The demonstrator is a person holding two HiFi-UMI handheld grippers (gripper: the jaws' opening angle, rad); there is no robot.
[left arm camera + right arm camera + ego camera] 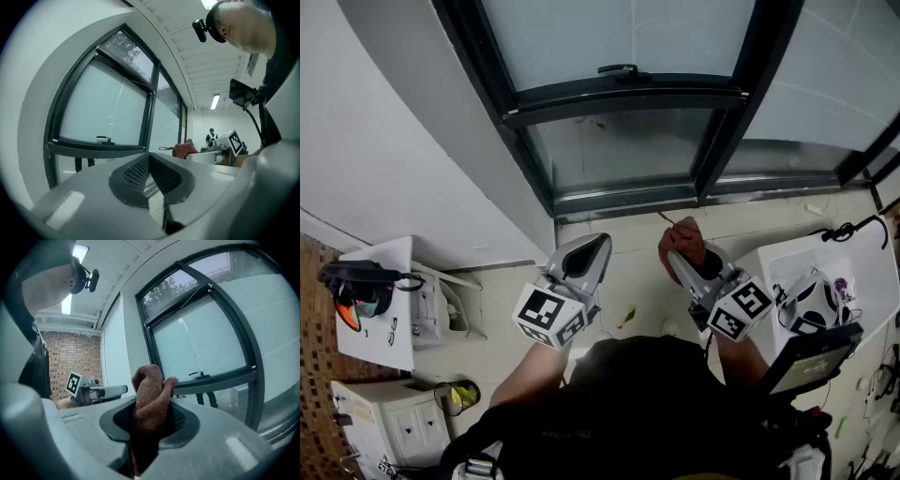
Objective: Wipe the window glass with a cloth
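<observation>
We see soft, even daylight coming through the pale window glass (628, 37), bright, with no hard shadows on the floor. In both gripper views a ceiling lamp (215, 101) burns out to white, a black ring crops the corners, and the window frame (243, 333) bows strongly. The nearest foreground there is blurred; the cloth (150, 399) shows a crisp weave.

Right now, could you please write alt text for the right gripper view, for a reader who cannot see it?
The right gripper is shut on a reddish-brown cloth bunched above its jaws, facing a dark-framed window with a handle. The left gripper shows at left, before a brick wall.
</observation>
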